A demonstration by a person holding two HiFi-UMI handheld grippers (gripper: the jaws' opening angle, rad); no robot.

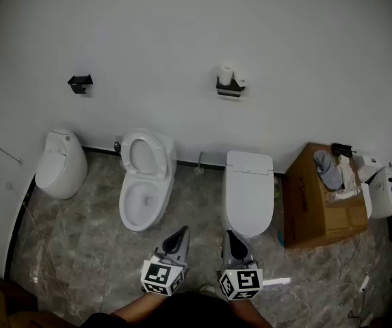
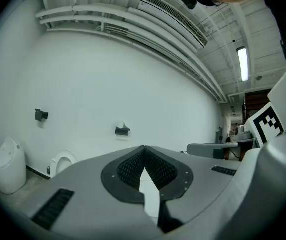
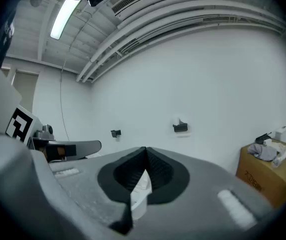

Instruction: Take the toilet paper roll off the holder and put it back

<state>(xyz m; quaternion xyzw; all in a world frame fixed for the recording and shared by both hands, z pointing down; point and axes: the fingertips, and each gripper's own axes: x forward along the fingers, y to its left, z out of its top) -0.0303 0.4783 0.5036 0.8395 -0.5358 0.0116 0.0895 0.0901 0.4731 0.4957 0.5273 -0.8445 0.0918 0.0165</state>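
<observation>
High on the white wall (image 1: 182, 33) in the head view, the toilet paper roll (image 1: 226, 75) sits at the top of its black holder (image 1: 229, 89), well apart from both grippers; a second holder (image 1: 80, 83) further left is bare, so it is not the target; the left gripper (image 1: 183, 231) and right gripper (image 1: 229, 235) hang low and side by side above the floor (image 1: 79, 251), in front of the open toilet (image 1: 144, 183) and the lidded toilet (image 1: 249, 190); the step in hand, as I judge it, is the approach, and the lidded toilet stands right below the holder, so the reach has to go over it or from its side, clear of the cardboard box (image 1: 319, 200).

Along the left gripper view, the jaws are clenched tip to tip with nothing between them; the holder (image 2: 122, 130) shows small and far beyond the tips, slightly to their left.

Along the right gripper view, the jaws are likewise pressed together and empty; the holder (image 3: 180, 127) lies up and right of the tips, with the roll a pale speck on top; how it is seated is too small to tell. To do this well, part the jaws of one gripper wide before arriving, centre the roll between them, close gently since soft paper probably dents, and lift whichever way the holder frees it; the other gripper can keep back.
</observation>
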